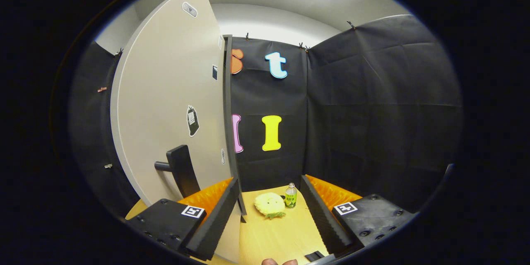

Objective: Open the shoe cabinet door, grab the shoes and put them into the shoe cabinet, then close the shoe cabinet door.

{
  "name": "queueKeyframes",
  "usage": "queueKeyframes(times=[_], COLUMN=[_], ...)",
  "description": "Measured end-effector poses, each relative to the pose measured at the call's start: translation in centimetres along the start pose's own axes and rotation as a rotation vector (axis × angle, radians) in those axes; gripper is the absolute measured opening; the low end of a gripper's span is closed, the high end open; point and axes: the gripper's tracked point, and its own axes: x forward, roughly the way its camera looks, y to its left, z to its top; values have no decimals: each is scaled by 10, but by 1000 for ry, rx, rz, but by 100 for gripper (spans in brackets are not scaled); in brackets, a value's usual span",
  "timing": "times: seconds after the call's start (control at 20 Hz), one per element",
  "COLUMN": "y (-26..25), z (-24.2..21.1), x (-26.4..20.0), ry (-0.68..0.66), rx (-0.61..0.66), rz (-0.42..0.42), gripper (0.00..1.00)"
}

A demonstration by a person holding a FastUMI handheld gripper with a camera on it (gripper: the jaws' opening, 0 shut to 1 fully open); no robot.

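Foremost:
Gripper (271, 211): fingers are held spread apart, nothing pinched between them.
Floor (277, 236): pale wood is seen between the fingers.
Cabinet door (174, 103): swung open, its edge at the left finger; a dark handle (182, 169) is mounted low.
Shoe (270, 205): a yellow fluffy slipper is seen just ahead, between the fingertips.
Bottle (291, 195): stood upright beside the slipper.

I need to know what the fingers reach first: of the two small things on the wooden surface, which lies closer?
The fluffy yellow slipper, just nearer than the green bottle standing upright beside it. The gripper is open.

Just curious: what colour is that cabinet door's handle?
Black handle on the pale door, in the gripper view.
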Motion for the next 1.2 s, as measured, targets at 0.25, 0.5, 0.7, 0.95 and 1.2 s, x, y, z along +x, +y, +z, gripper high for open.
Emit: queueKeyframes(times=[0.25,0.5,0.7,0.95,1.2], y=[58,126,190,260,280], z=[-5,-9,-13,-16,-10], x=[-8,-5,5,10,1], ry=[-8,-26,-17,9,5], rx=[20,10,13,-17,-8], rz=[36,100,197,323,371], gripper=[97,97,97,98,96])
